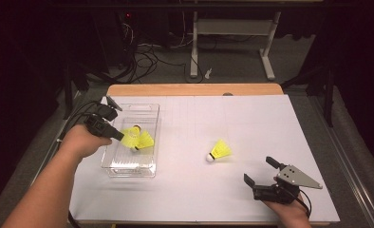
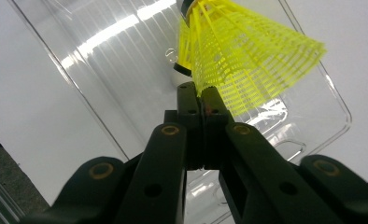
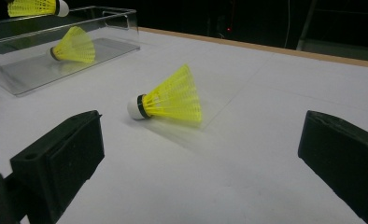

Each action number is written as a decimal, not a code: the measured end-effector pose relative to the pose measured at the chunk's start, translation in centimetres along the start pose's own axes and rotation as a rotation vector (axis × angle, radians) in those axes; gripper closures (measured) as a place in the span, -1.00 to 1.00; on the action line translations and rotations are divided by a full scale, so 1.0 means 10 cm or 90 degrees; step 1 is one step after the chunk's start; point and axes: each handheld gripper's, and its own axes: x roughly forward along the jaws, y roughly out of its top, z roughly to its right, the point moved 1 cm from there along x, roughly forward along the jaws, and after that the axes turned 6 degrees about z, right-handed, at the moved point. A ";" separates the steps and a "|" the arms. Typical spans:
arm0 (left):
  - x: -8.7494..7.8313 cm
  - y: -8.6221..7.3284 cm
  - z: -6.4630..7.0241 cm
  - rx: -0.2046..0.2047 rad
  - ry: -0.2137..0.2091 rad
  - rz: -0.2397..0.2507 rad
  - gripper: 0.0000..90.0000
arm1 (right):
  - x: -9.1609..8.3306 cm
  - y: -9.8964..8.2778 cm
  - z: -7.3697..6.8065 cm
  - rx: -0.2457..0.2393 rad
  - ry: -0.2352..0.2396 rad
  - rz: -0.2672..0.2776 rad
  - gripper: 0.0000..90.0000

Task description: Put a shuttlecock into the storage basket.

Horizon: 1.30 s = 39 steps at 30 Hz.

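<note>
A clear tray [image 1: 128, 168] is placed on the left part of the table [image 1: 251, 190]. One shuttlecock [image 1: 144, 141] is seen in the tray; a second shuttlecock [image 2: 247, 51] is held above it in the left gripper [image 1: 120, 136]. A third shuttlecock [image 1: 219, 151] is laid on the table right of the tray, beyond the right gripper [image 1: 260, 169], well apart from it

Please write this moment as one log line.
left gripper: shut on held shuttlecock, over clear bin | right gripper: open | loose shuttlecock: on table
</note>
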 end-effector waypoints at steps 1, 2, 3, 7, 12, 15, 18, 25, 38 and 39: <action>0.01 0.00 -0.01 -0.004 -0.001 0.001 1.00 | 0.00 0.00 0.00 -0.001 0.000 0.000 -0.97; 0.02 0.00 -0.02 -0.007 -0.001 0.001 1.00 | 0.00 0.00 0.00 -0.001 0.000 0.000 -0.97; 0.03 0.00 -0.02 -0.008 0.000 0.000 1.00 | 0.00 0.00 0.00 0.000 0.000 0.000 -0.97; 0.02 0.01 -0.04 -0.011 -0.004 -0.001 1.00 | 0.00 0.00 0.00 0.001 0.000 0.000 -0.97; -0.04 0.07 -0.10 -0.027 0.000 0.004 1.00 | 0.01 -0.01 0.00 0.001 0.001 -0.001 -0.97; -0.05 0.11 -0.13 -0.036 0.006 0.002 1.00 | 0.00 0.00 0.00 0.000 0.001 0.000 -0.97; -0.03 0.15 -0.15 -0.037 0.010 -0.003 1.00 | 0.01 -0.01 0.01 0.003 -0.001 -0.001 -0.97; 0.02 0.22 -0.25 -0.056 0.022 -0.003 1.00 | 0.01 -0.01 0.01 0.003 0.004 -0.001 -0.97; 0.22 0.15 -0.37 -0.079 0.032 -0.020 1.00 | 0.01 -0.02 0.01 0.003 0.005 -0.004 -0.97; 0.24 0.15 -0.37 -0.077 0.035 -0.022 1.00 | 0.01 -0.02 0.01 0.003 0.004 -0.004 -0.97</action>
